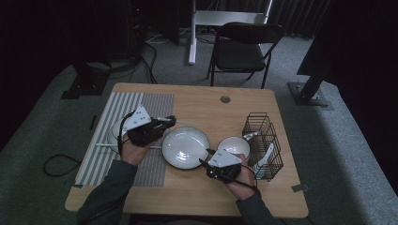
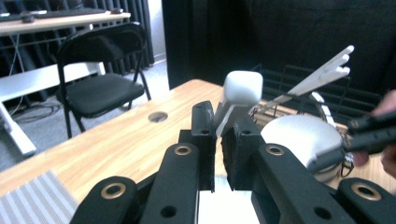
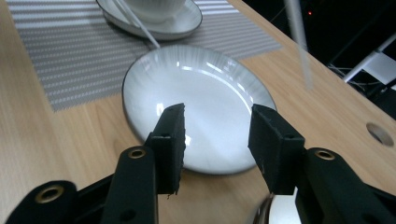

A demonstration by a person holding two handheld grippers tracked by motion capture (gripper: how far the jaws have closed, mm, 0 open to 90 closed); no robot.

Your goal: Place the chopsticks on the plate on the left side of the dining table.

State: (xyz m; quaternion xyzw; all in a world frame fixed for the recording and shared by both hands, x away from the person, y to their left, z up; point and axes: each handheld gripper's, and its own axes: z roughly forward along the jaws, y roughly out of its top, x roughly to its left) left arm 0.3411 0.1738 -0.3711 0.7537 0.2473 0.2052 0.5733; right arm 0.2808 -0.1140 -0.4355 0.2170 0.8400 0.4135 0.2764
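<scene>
Left claw (image 1: 165,123): jaws nearly together, pinching a white handle; it hangs over the counter between the mat and the plate.
Spoon (image 2: 240,91): a white utensil, most likely a spoon; its blocky white end sticks up just past the left claw's jaws in the left gripper view, and its stem runs down between them. Held clear of the counter.
Right claw (image 3: 217,133): jaws about half apart with nothing between the pads; it hovers above the near rim of the plate, and in the high view it sits at the plate's lower right edge.
Plate (image 1: 185,147): pale and glossy with a dark rim, flat on the bare wood at mid-counter, just beside the mat's right edge.
Bowl (image 1: 233,147): white, on the counter between the plate and the rack, right by the right hand.
Rack (image 1: 264,140): black wire basket at the counter's right side, with white pieces poking out of it; which utensils they are I cannot tell.
Mat (image 1: 112,136): striped grey-and-white, covering the counter's left part.
Saucer (image 3: 154,23): on the mat, carrying a white cup, with a thin white stick lying across its rim.
Counter (image 1: 197,105): light wood, with a round hole near the far edge.
Chair (image 1: 244,49): black folding chair standing beyond the counter.
</scene>
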